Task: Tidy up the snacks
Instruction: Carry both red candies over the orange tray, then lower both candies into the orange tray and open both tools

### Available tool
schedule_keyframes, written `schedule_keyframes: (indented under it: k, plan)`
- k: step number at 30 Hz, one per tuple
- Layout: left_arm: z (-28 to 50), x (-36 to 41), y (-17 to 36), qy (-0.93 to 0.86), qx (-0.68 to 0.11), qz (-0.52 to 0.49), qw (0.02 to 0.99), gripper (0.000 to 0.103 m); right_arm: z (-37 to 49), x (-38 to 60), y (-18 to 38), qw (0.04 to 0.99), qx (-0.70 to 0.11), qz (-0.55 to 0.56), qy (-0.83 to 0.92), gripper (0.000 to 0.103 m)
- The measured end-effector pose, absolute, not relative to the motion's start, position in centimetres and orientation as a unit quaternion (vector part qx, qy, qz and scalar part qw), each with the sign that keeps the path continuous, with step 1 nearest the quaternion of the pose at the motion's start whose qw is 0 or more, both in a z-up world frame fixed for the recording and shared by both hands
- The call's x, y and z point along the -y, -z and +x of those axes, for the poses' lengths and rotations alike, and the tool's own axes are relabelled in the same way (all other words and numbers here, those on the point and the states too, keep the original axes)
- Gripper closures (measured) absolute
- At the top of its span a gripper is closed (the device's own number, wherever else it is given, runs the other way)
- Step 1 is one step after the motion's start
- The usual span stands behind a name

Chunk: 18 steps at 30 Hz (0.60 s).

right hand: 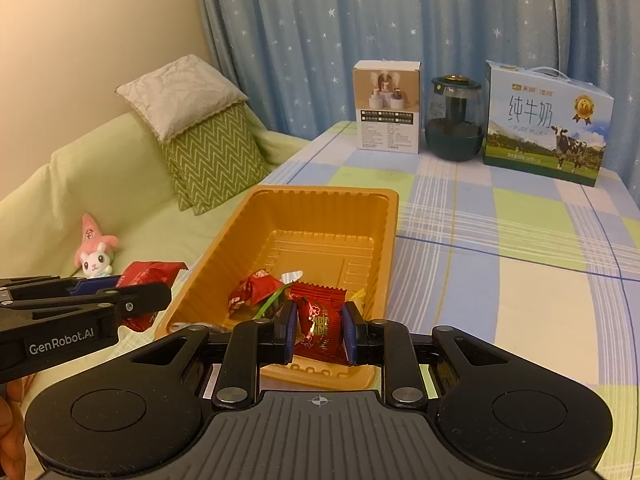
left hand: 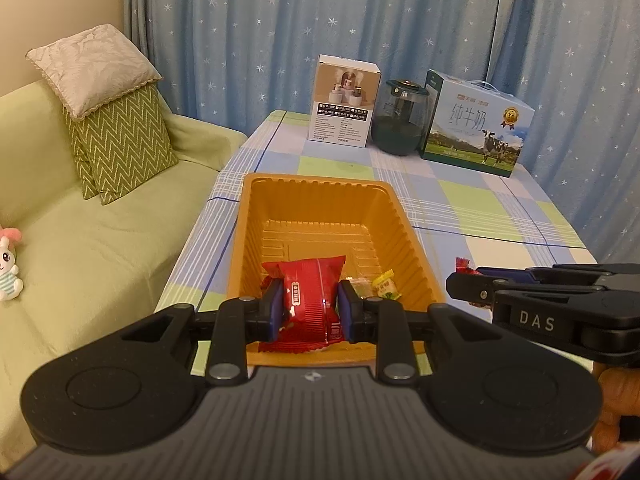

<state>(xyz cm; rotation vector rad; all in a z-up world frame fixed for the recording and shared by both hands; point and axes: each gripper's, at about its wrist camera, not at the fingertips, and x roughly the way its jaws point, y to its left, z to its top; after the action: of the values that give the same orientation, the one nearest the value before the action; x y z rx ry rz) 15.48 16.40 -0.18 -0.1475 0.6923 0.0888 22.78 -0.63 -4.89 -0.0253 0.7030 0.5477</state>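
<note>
The left gripper (left hand: pixel 311 307) is clamped on a large red foil snack packet (left hand: pixel 310 300), its blue pads pressing the packet's two sides. The packet hangs over the near end of the orange ribbed plastic tray (left hand: pixel 256 216), which stretches away ahead of the fingers on the blue, green and white checked tablecloth (left hand: pixel 500 204). Just beyond the left gripper's right fingertip, a small yellow-green wrapped candy (left hand: pixel 385 286) lies on the tray floor.

The right gripper (right hand: pixel 320 330) is closed on a smaller red foil packet with gold print (right hand: pixel 320 326), held upright between its blue pads over the tray's near edge. Directly ahead of it, inside the tray, lie a crumpled red wrapped sweet (right hand: pixel 252 290) and a dark green-wrapped piece (right hand: pixel 274 302) touching one another. The far half of the tray floor is bare.

Seen from the right wrist, the left gripper enters from the left, beside the tray's long wall, its packet showing above its fingers. From the left wrist, the right gripper comes in from the right, near the tray's right wall.

Well beyond both grippers, at the table's far edge, stand a white product box (left hand: pixel 342 102), a dark green glass jar (left hand: pixel 400 120) and a blue milk carton with a cow picture (left hand: pixel 476 128). To the left lies a green sofa (left hand: pixel 100 240) with cushions and a pink plush toy (right hand: pixel 96 250).
</note>
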Motion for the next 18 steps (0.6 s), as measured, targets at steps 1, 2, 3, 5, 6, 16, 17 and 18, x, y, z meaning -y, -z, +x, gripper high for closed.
schedule_keyframes:
  k: [1, 2, 3, 5, 6, 16, 17, 18]
  plan:
    - [15.8, -16.5, 0.2, -0.043, -0.340, -0.071, 0.937, 0.078, 23.1, 0.4, 5.0, 0.902, -0.341, -0.013, -0.265, 0.079]
    - [16.1, -16.6, 0.3, -0.042, -0.340, -0.071, 0.937, 0.078, 23.3, 0.3, 5.0, 0.901, -0.342, -0.013, -0.266, 0.079]
    - [16.3, -16.7, 0.3, -0.041, -0.341, -0.071, 0.937, 0.078, 23.6, 0.2, 5.1, 0.901, -0.343, -0.013, -0.267, 0.079]
    - [17.0, -16.9, 0.5, -0.039, -0.342, -0.069, 0.936, 0.078, 24.2, -0.1, 5.3, 0.899, -0.345, -0.013, -0.268, 0.079]
    - [17.3, -17.0, 0.6, -0.038, -0.343, -0.069, 0.936, 0.078, 24.3, -0.2, 5.4, 0.899, -0.346, -0.013, -0.268, 0.079]
    - [19.8, -17.8, 1.1, -0.033, -0.350, -0.059, 0.934, 0.078, 26.7, -1.1, 6.0, 0.893, -0.360, -0.008, -0.271, 0.079]
    - [20.0, -17.9, 1.1, -0.032, -0.351, -0.058, 0.934, 0.078, 26.9, -1.2, 6.1, 0.893, -0.360, -0.007, -0.271, 0.079]
    - [20.3, -17.9, 1.2, -0.031, -0.352, -0.058, 0.934, 0.078, 27.1, -1.3, 6.1, 0.892, -0.361, -0.007, -0.271, 0.079]
